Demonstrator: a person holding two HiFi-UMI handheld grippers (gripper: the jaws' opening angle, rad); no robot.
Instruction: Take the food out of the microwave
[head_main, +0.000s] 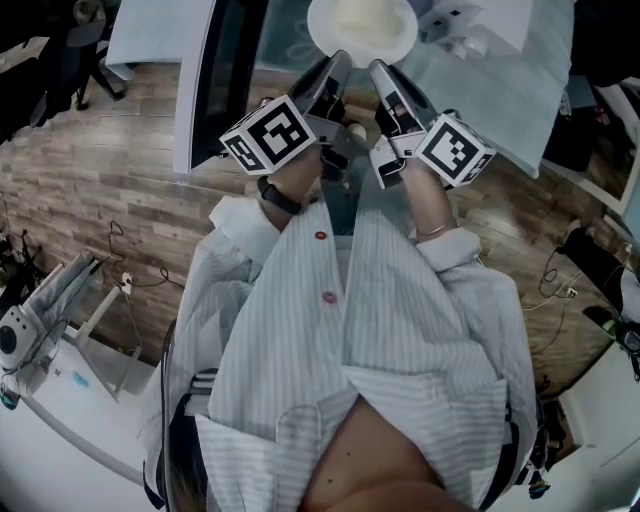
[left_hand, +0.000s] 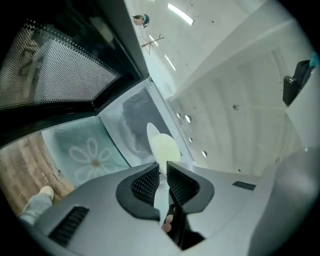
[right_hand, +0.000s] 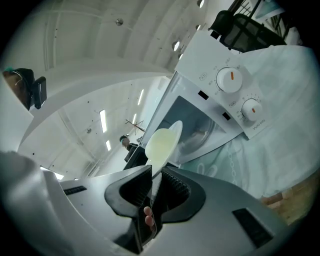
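Two hand-held grippers carry a small white plate (head_main: 404, 46) of pale, soft-looking food (head_main: 362, 18) at the mouth of an open microwave (right_hand: 222, 92), its dark door (left_hand: 55, 75) swung aside above a flower-printed cloth (left_hand: 85, 152). Whether the plate is fully clear of the cavity cannot be told. The left gripper (left_hand: 162, 176) has its ribbed pads drawn narrow and pinched on the plate's near rim, and the right gripper (right_hand: 156, 181) is clamped the same way just beside it, so the dish hangs out beyond both grips instead of being supported from opposite sides. The plate looks stiff, thin-edged and smooth, probably light but breakable and apt to slip through the pads if either grip loosens. The food appears to lie loose on it, so it would likely slide toward the low edge on any tilt. The rim is the only sensible place to hold it, with both pairs of jaws biting well past the lip and clear of the food. Held this way, the plate needs to stay level and both hands must move as one. It may also be hot.
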